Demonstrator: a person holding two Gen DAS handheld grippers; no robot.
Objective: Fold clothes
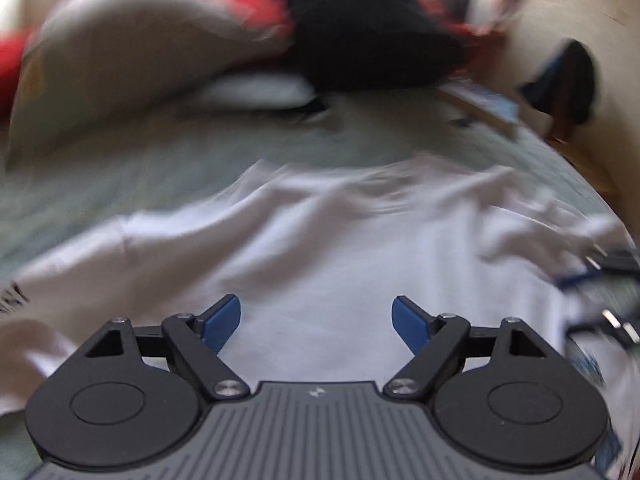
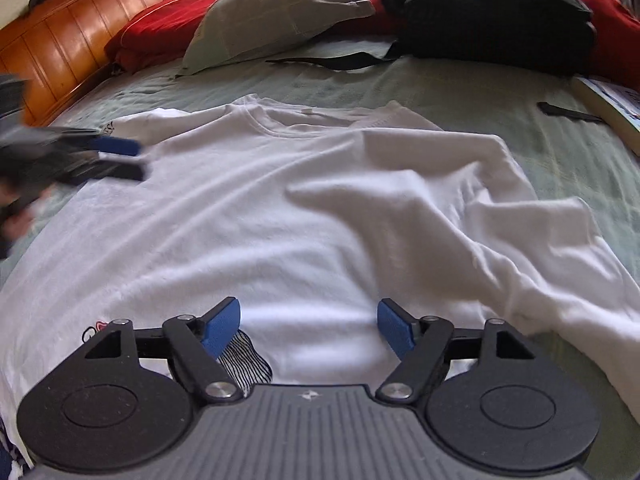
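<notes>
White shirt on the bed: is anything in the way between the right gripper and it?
Nothing visible is. The right gripper hangs open right over the white shirt, with only bare cloth between its jaws. The black bag and pillow lie beyond the collar.

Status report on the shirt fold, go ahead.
Left gripper open, nothing between the pads. Right gripper open over the hem. White T-shirt spread on the bed, one sleeve flopped across the body. Black backpack and pillow beyond the collar, clear.

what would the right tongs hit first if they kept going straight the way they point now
Most likely the white t-shirt spread on the bed: the open right tongs angle down at its lower body with nothing between them, though depth is hard to judge.
</notes>
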